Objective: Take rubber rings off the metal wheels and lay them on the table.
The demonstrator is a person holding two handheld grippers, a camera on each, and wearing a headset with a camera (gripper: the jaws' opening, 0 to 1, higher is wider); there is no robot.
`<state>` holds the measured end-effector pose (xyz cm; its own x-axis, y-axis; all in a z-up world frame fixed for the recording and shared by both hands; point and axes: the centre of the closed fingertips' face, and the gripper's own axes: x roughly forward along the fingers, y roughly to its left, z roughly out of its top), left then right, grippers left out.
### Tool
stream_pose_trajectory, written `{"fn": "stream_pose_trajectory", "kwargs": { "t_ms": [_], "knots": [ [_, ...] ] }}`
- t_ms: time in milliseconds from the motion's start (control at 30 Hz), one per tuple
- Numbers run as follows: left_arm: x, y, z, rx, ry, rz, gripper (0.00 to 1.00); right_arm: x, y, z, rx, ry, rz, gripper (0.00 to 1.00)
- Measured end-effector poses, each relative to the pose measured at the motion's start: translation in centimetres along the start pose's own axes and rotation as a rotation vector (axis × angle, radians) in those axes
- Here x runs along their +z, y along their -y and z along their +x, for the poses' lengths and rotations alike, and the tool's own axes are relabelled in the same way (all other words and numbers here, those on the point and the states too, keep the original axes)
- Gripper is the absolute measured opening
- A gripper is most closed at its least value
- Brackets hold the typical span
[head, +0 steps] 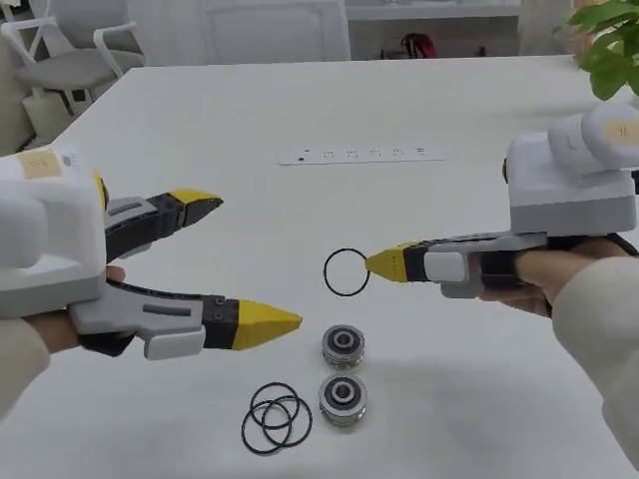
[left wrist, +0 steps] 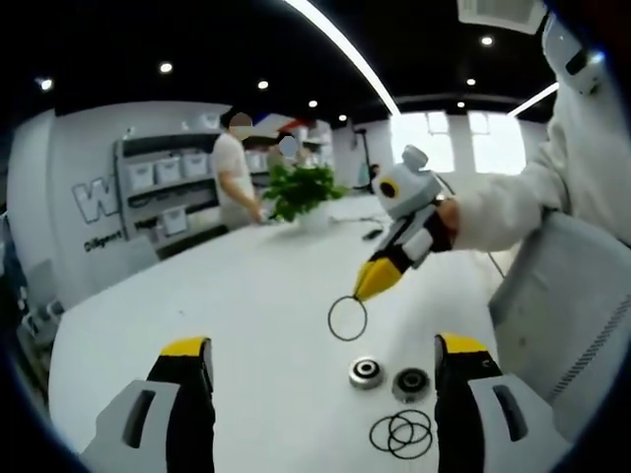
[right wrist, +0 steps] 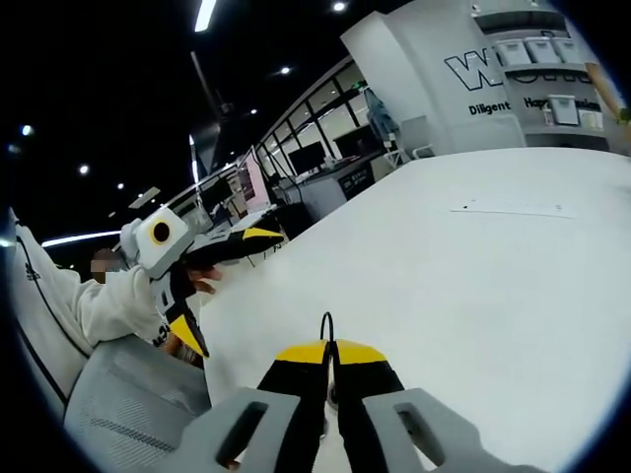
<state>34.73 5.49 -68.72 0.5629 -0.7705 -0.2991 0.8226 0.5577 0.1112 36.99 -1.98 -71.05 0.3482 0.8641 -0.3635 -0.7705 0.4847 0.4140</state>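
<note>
Tips of the right claw (head: 371,263) were pressed together on the rim of a black rubber ring (head: 324,272), which hung upright in the air above the white bench (head: 419,100). Below it in the head view, two metal wheels (head: 342,344) lay flat on the bench, one just beside the other. Three loose rings (head: 270,404) lay overlapping on the bench, just to the left of the nearer wheel (head: 342,397). The left claw (head: 260,261) hovered spread wide and held nothing, its yellow tips apart from the wheels and the held ring.
</note>
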Motion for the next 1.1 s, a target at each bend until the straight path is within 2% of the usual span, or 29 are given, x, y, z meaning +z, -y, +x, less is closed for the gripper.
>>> {"fn": "stream_pose_trajectory", "kwargs": {
  "t_ms": [233,533,733,1100],
  "knots": [
    [-0.5,0.3,-0.7,0.001,-0.014,-0.008,0.99,0.2,-0.8,0.2,0.021,-0.001,-0.007,0.0],
    [-2.0,1.0,-1.7,0.001,-0.048,-0.016,1.0,0.6,-1.5,0.2,0.037,0.004,-0.018,0.0],
    [-2.4,0.7,-2.6,0.029,-0.045,-0.033,1.0,0.8,-2.2,0.3,0.051,0.004,-0.022,0.0],
    [-3.7,0.8,-3.8,0.06,-0.063,-0.066,1.0,0.9,-3.8,0.8,0.086,-0.009,-0.042,0.0]
  ]
}}
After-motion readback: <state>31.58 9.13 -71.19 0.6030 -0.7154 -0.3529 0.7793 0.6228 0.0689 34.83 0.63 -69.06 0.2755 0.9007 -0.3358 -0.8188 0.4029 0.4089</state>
